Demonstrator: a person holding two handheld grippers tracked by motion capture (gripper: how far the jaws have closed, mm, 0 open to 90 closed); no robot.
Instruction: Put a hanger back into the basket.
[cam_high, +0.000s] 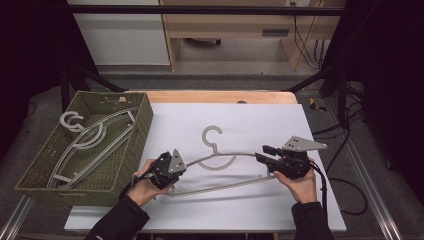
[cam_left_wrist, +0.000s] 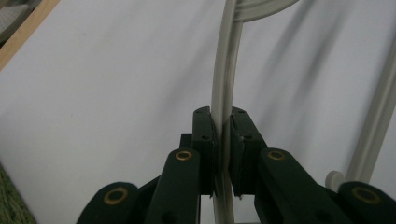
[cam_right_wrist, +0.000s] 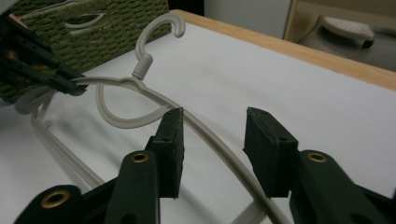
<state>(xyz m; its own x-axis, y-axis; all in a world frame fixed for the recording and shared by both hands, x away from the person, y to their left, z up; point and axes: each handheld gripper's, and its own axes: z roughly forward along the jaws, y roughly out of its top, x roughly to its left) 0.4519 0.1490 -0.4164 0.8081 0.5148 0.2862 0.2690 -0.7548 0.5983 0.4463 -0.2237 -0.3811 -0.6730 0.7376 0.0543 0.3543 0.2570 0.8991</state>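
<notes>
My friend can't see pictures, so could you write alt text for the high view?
Two hand-held grippers handle a grey hanger on a white table: the left gripper clamps one end, the right gripper stands open at the other. A green basket of hangers sits left.

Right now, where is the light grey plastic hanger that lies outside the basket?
In the high view, the light grey plastic hanger lies on the white board, right of the green woven basket, between both tongs; the left tongs clamp its left arm.

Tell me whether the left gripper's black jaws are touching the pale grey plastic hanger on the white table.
Touching. The left gripper view shows the left gripper pads pressed against both sides of the hanger arm.
</notes>
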